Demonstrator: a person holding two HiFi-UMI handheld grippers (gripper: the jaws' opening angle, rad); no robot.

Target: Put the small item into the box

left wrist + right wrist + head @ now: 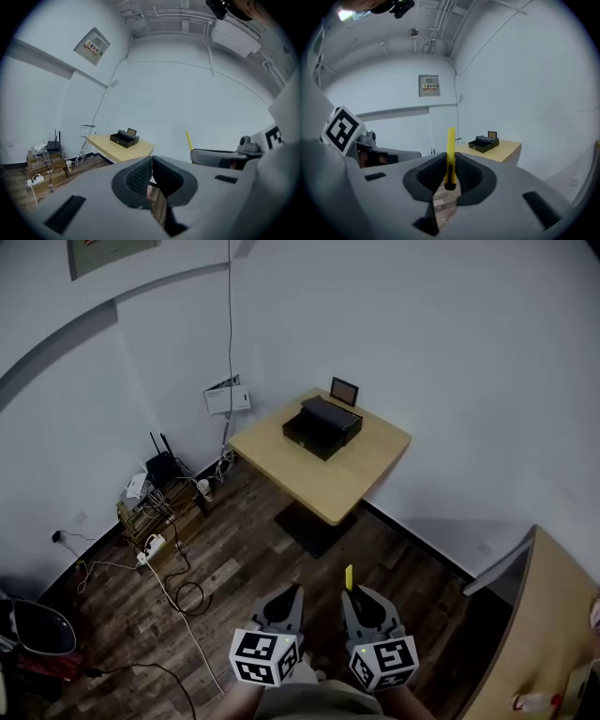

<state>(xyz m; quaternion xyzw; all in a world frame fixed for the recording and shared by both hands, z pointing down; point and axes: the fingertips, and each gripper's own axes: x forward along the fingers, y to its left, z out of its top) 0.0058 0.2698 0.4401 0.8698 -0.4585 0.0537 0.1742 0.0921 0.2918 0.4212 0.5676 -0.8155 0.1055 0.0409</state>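
A slim yellow small item (450, 154) stands upright between the pads of my right gripper (450, 161), which is shut on its lower end. In the head view the yellow small item (349, 577) sticks out past the right gripper (354, 594), low in the picture. My left gripper (292, 594) is beside it, and its pads meet with nothing between them in the left gripper view (152, 164). The black box (323, 426) lies with its lid back on a light wooden table (356, 474), far ahead of both grippers and well out of reach. From the right gripper view the box (483, 144) is small and distant.
A crate with a router, power strips and loose cables (155, 498) sits by the left wall, and one cable trails over the wood floor. A small dark frame (344, 390) stands behind the box. A second wooden desk (544, 634) is at the right.
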